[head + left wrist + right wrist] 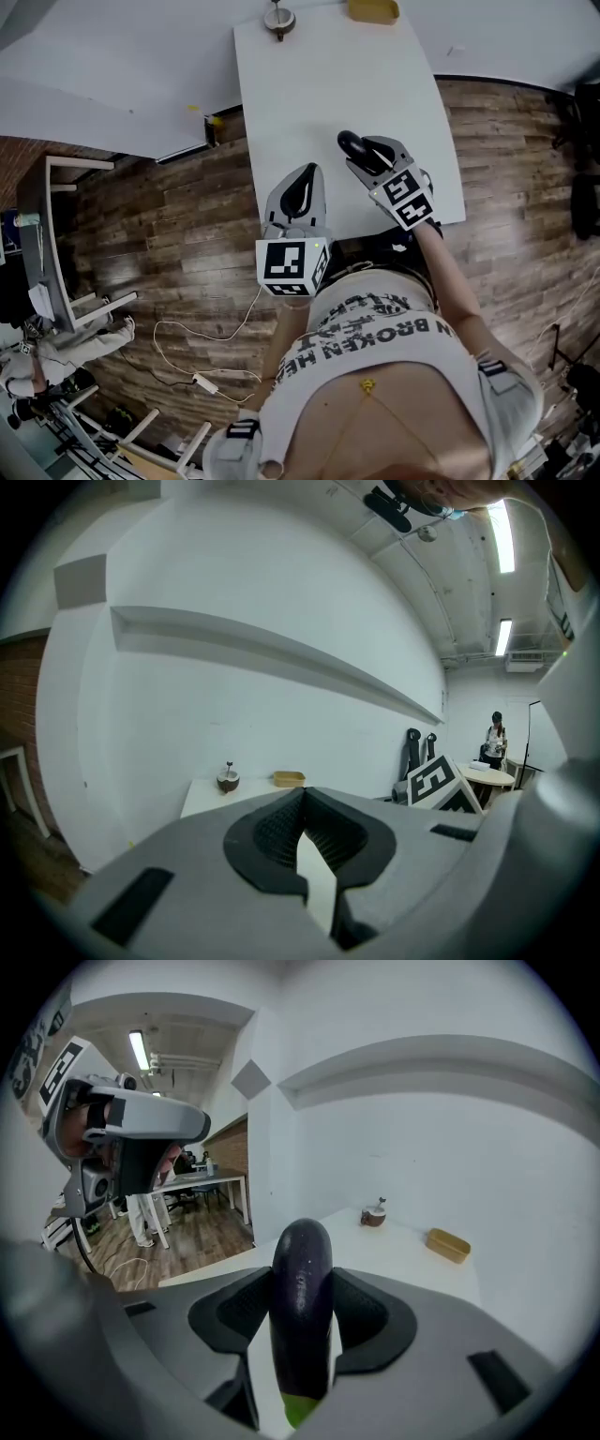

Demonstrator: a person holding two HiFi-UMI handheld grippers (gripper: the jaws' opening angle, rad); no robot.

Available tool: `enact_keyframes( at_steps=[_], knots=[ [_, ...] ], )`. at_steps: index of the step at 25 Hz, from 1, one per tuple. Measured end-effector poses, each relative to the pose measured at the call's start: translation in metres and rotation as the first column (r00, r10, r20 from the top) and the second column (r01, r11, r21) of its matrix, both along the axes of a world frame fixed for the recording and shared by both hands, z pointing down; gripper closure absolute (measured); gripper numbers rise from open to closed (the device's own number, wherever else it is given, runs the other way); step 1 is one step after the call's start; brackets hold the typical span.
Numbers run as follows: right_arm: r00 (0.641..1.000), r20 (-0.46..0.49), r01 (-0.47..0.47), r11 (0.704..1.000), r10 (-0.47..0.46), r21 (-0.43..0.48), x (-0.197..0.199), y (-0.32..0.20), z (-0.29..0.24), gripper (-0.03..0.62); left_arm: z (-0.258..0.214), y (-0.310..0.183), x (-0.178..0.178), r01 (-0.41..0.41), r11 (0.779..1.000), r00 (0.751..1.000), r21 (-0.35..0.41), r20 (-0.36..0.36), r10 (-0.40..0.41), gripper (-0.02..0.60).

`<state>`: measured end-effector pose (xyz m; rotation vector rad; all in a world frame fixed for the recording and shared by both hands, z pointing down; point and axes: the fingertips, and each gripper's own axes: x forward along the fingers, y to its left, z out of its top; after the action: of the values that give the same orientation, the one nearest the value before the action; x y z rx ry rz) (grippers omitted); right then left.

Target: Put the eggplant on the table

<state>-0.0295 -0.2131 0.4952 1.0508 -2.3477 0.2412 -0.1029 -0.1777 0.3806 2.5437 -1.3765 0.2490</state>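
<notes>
The right gripper (302, 1281) pinches the eggplant (300, 1335) between its 2 jaws, above the table's (319, 94) near edge. The left gripper (302, 797), jaws pressed together on nothing, hovers beside. Lower the eggplant well inside that edge, lay it flat, then spread the jaws slowly.

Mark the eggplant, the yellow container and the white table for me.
eggplant (302, 1279), right gripper view, middle of its purple skin between the jaws.
yellow container (372, 10), head view, its centre, at the table's far end.
white table (328, 84), head view, bare middle of its top.
</notes>
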Motion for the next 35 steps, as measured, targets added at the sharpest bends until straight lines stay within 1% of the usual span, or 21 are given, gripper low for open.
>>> enact_keyframes(
  at_steps=[11,18,26,35],
  knots=[
    [0.995,-0.082,0.05,0.992,-0.06,-0.119,-0.014,0.001,0.062,0.39,0.011,0.0,-0.024,0.064,0.997,0.998,-0.032,0.009,-0.064,0.575],
    [0.992,-0.092,0.075,0.983,-0.092,-0.166,-0.024,0.0,0.086,0.39,0.021,0.003,-0.038,0.104,0.993,0.995,-0.059,0.014,-0.103,0.575],
    [0.987,-0.12,0.08,0.974,-0.107,-0.213,-0.028,0.004,0.113,0.39,0.029,0.012,-0.05,0.134,0.988,0.991,-0.076,0.025,-0.133,0.575],
    [0.982,-0.155,0.066,0.961,-0.111,-0.267,-0.023,0.006,0.141,0.39,0.03,0.014,-0.053,0.148,0.986,0.989,-0.081,0.029,-0.146,0.575]
  ],
)
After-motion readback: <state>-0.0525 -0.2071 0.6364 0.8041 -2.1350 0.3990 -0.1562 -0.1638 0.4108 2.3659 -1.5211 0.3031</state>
